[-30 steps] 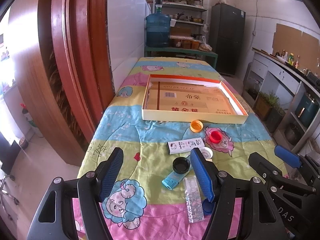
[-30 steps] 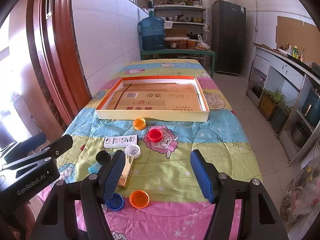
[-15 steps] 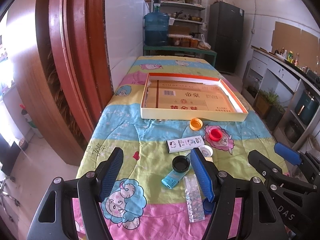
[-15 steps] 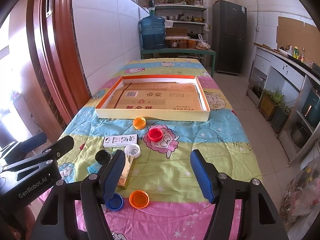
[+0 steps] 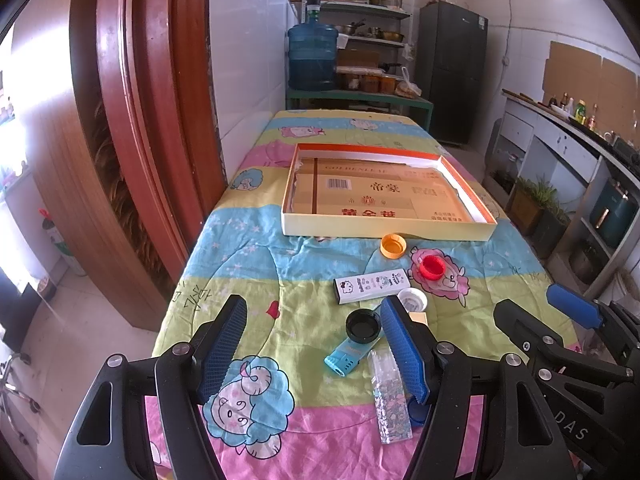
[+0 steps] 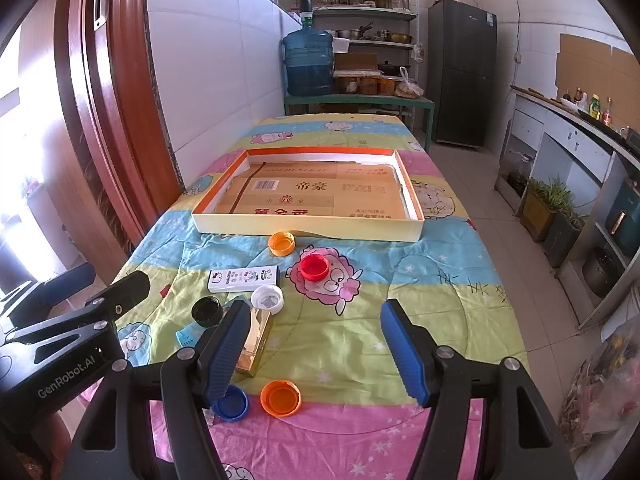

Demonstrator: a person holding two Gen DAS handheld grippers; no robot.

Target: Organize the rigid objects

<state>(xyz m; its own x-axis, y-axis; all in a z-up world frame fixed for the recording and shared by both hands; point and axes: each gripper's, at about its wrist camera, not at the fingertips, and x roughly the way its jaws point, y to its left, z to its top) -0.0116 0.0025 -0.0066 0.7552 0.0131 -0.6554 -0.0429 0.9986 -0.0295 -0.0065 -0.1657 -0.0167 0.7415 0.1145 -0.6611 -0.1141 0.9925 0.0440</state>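
Small objects lie on the quilt in front of a shallow cardboard tray. There are an orange cap, a red cap, a white patterned box, a white cap, a black cap, a blue flat item and a clear glitter box. The right wrist view also shows a gold box, a blue cap and a second orange cap. My left gripper is open and empty above the near table edge. My right gripper is open and empty.
The table is covered by a cartoon sheep quilt. A red wooden door frame stands to the left. A blue water jug, shelves and a dark fridge stand at the far end. A counter runs along the right.
Both grippers have drifted slightly; the view shifts a little. Nothing on the table has moved and both grippers stay open.
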